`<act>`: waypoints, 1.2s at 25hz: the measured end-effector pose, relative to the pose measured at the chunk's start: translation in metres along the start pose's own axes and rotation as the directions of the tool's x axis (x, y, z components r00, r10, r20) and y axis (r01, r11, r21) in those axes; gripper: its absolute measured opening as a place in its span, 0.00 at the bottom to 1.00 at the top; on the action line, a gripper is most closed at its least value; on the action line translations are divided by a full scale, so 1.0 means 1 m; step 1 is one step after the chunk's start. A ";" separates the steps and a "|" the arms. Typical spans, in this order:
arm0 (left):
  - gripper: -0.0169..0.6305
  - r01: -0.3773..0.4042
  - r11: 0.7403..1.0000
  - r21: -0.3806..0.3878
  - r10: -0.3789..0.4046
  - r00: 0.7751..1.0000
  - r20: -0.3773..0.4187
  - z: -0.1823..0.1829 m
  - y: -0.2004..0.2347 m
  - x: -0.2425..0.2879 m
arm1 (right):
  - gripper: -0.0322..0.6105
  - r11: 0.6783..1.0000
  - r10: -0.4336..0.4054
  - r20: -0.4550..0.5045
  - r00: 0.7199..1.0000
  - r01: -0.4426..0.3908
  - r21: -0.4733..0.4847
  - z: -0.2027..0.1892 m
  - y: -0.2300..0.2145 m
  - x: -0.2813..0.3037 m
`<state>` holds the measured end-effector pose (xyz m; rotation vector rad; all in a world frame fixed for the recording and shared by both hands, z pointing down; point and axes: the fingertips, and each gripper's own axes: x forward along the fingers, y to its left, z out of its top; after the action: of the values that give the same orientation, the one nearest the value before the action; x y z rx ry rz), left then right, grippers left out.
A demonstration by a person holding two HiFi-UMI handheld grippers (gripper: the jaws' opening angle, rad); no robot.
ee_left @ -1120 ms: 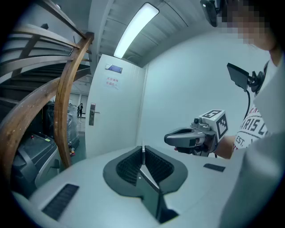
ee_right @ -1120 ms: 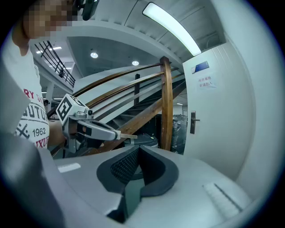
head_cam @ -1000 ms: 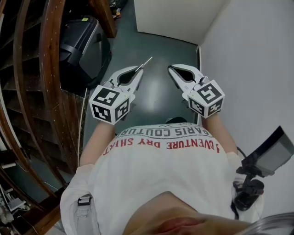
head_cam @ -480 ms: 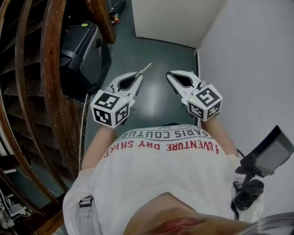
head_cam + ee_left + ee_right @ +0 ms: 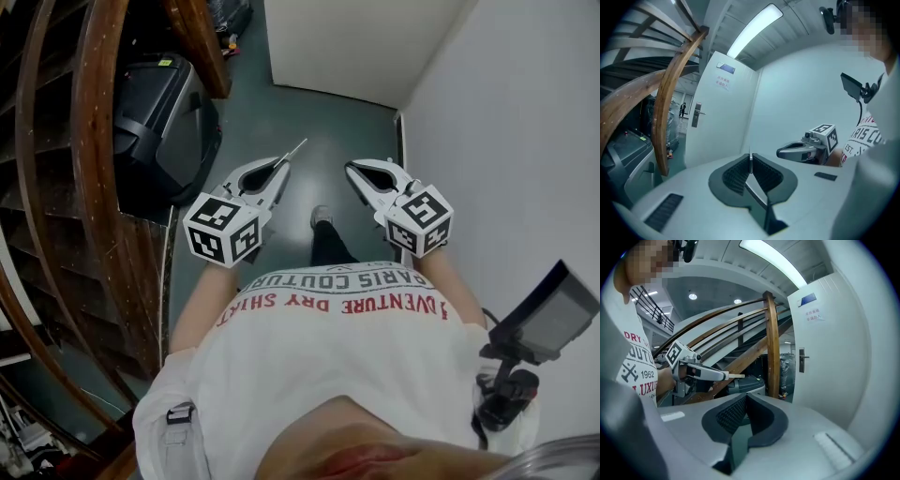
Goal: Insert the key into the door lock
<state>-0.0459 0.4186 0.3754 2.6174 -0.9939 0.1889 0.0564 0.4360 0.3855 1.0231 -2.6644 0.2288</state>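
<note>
Lining up on the door lock [image 5: 696, 115], I'd steady the key [image 5: 293, 151] pinched in my left tongs [image 5: 280, 167]; right tongs [image 5: 355, 172] are pressed together, empty.

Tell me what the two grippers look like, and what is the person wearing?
The left gripper and the right gripper are pale grey plastic, shaped like pointed beaks, with dark ridged pads inside. Each carries a white cube printed with black square markers. The person wears a white short-sleeved T-shirt with red and grey lettering.
</note>
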 end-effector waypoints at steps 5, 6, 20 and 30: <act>0.06 -0.019 1.000 -0.020 0.018 1.000 -0.022 0.005 0.069 0.061 | 0.05 0.999 0.029 -0.003 1.000 -0.029 0.046 -0.004 -0.069 0.071; 0.06 -0.030 0.999 -0.025 0.029 0.999 -0.023 0.008 0.085 0.077 | 0.05 0.998 0.042 -0.006 0.999 -0.041 0.051 -0.005 -0.086 0.089; 0.06 -0.147 0.989 0.024 0.147 0.989 0.010 0.162 0.266 0.272 | 0.05 0.997 0.074 0.109 0.991 -0.073 -0.010 0.117 -0.344 0.245; 0.06 -0.087 0.995 0.058 0.082 0.993 0.086 0.212 0.326 0.324 | 0.05 0.999 -0.008 0.157 0.988 0.016 -0.051 0.159 -0.402 0.279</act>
<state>-0.0196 -0.0855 0.3391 2.6598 -1.1458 0.1335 0.0974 -0.0749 0.3409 1.0817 -2.7866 0.0786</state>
